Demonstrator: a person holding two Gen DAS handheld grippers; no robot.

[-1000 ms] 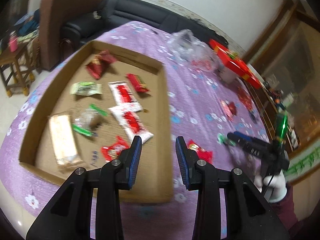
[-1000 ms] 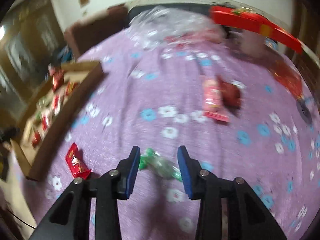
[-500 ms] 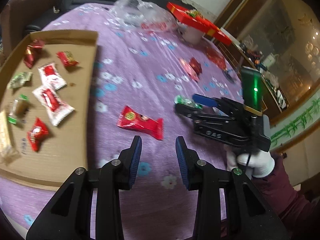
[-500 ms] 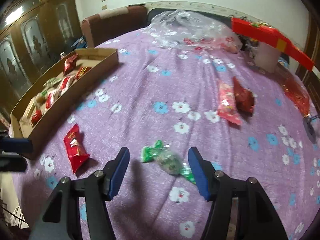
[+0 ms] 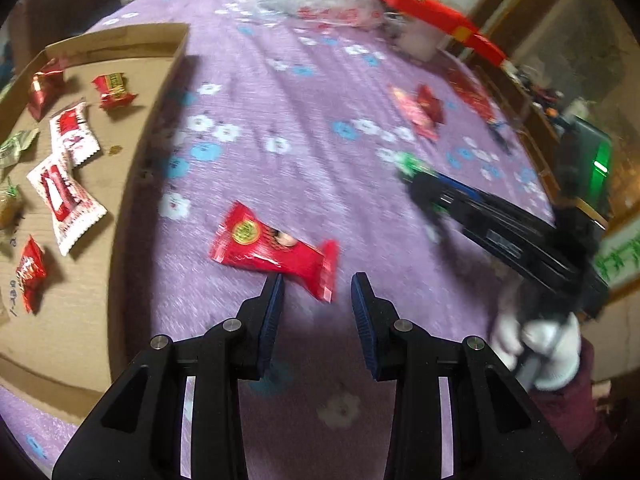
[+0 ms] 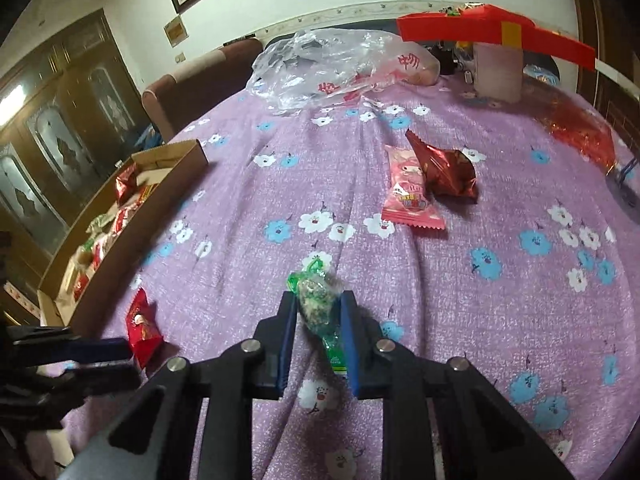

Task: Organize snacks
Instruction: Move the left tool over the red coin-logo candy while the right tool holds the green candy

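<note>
Candy in a green twist wrapper (image 6: 318, 312) sits between the fingers of the right gripper (image 6: 318, 320), whose jaws have narrowed onto its lumpy middle; contact looks made on both sides, though whether it is off the cloth cannot be told. The sweet's long axis runs almost along the fingers, one twisted tail pointing away toward the far side of the purple flowered tablecloth (image 6: 440, 280) and the other trailing back between the pads. Doing this step well likely means squeezing the firm centre, not the loose tails, then lifting straight up before swinging left toward the cardboard tray (image 5: 132, 200), where other snacks already lie. The left gripper (image 5: 318, 292) hovers with its jaws spread wide and holding nothing, just short of a red snack packet (image 5: 276, 248) lying flat on the cloth near the tray's edge. That packet's long axis lies crosswise to the left fingers, slanting from upper left down to lower right in the left wrist view, so a grip across its narrow width seems the sounder choice.
</note>
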